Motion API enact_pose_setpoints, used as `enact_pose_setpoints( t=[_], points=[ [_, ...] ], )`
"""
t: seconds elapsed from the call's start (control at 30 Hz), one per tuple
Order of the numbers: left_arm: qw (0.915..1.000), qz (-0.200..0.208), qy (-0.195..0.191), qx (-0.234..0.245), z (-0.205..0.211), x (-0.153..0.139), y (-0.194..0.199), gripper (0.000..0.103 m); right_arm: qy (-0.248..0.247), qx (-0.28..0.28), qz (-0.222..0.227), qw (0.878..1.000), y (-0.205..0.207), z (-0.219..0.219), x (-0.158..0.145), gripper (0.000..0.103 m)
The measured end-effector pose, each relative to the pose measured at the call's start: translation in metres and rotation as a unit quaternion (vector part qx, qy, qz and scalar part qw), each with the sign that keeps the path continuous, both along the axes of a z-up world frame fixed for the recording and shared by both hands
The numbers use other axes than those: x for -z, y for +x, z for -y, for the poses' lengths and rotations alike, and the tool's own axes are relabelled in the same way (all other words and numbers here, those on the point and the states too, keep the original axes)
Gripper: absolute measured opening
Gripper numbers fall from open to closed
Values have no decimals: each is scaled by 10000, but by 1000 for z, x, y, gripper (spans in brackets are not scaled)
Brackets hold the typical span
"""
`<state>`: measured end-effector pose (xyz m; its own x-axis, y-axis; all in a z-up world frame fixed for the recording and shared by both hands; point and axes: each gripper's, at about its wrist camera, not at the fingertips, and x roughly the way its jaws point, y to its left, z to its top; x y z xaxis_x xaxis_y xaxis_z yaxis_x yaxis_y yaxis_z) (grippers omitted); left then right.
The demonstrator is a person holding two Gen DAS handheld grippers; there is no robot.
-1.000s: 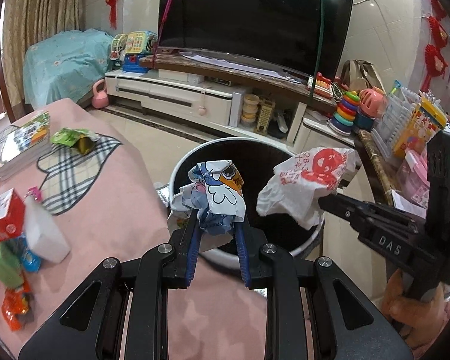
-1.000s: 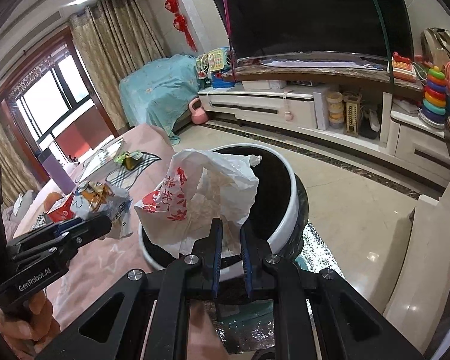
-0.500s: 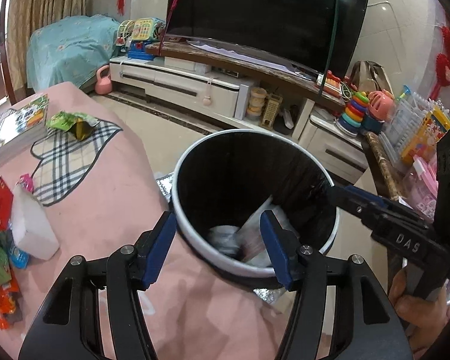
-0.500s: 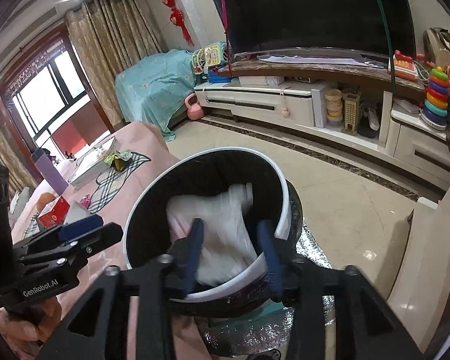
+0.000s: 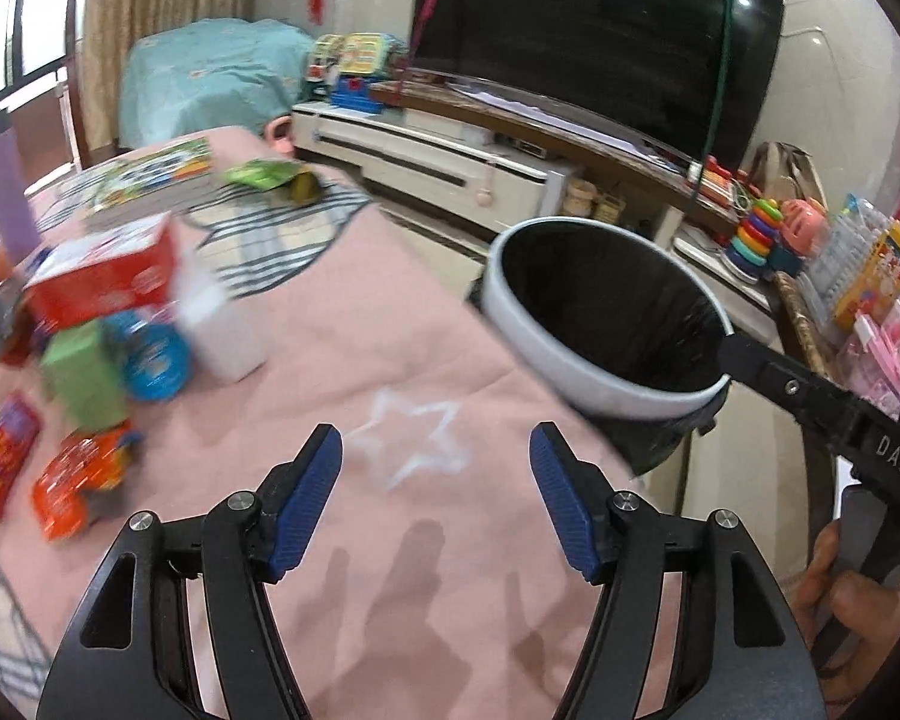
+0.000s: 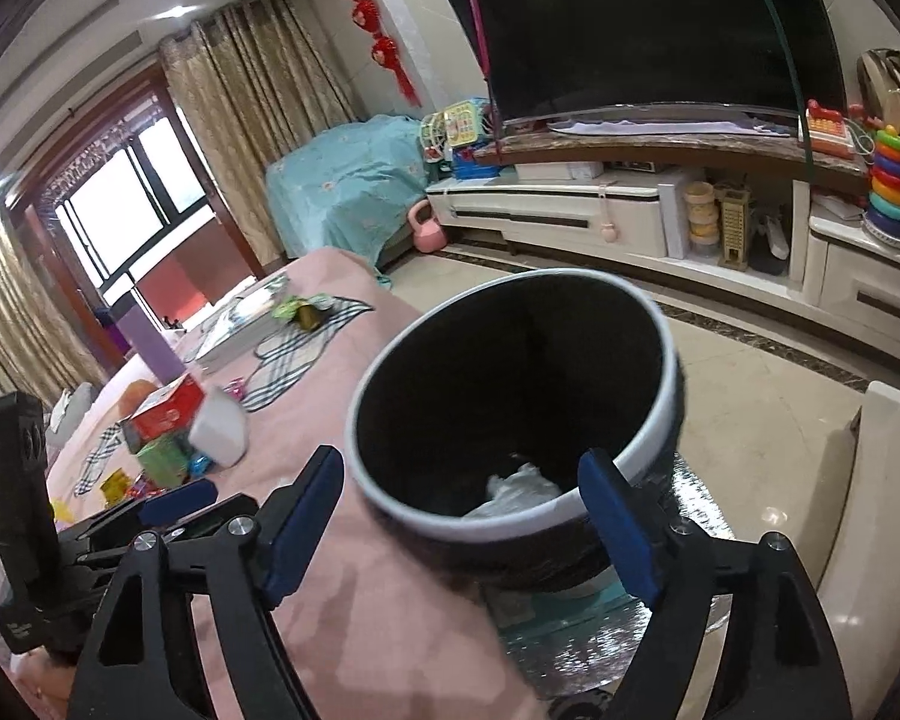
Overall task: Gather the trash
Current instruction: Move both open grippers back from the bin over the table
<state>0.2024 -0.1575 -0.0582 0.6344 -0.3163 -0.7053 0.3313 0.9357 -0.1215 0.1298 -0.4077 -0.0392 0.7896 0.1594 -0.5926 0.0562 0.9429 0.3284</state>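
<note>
Bin stood at table edge, right of it. Crumpled bag lay in bin bottom. Boxes and packets clustered on table's left; book farther back. TV on cabinet behind bin.

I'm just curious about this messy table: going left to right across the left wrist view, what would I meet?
Orange snack packet → green box → blue round tin → white bottle → white star on the pink cloth → trash bin → stacking-ring toy.

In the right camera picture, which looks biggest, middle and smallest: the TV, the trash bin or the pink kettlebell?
1. TV and trash bin: they look alike, and the bin is nearer, so unsure.
2. Pink kettlebell, smallest.
</note>
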Motion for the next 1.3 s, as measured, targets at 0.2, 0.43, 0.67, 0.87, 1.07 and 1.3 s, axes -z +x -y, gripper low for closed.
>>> enact_pose_setpoints(
  t=[0.2, 0.43, 0.67, 0.87, 1.07, 1.3],
  points=[
    [9991, 31, -72, -418, -46, -1, -13, 66, 118, -128, 116, 9998, -10, -26, 1, 85],
    [9966, 62, -78, -823, -91, 2, -28, 66, 282, -336, 108, 9990, -15, -56, 3, 88],
    [9925, 27, -192, -1211, -133, 7, -40, 66, 333, -683, -5, 9971, -13, -93, 9, 88],
    [9891, 8, -257, -1452, -163, 9, -45, 66, 284, -989, -87, 9947, -11, -124, 11, 88],
    [9856, 34, -248, -1672, -192, 7, -45, 66, 242, -1275, -161, 9914, -7, -154, 13, 88],
    [9807, 46, -292, -1935, -230, 5, -40, 66, 209, -1547, -257, 9874, 0, -187, 18, 88]
  ],
)
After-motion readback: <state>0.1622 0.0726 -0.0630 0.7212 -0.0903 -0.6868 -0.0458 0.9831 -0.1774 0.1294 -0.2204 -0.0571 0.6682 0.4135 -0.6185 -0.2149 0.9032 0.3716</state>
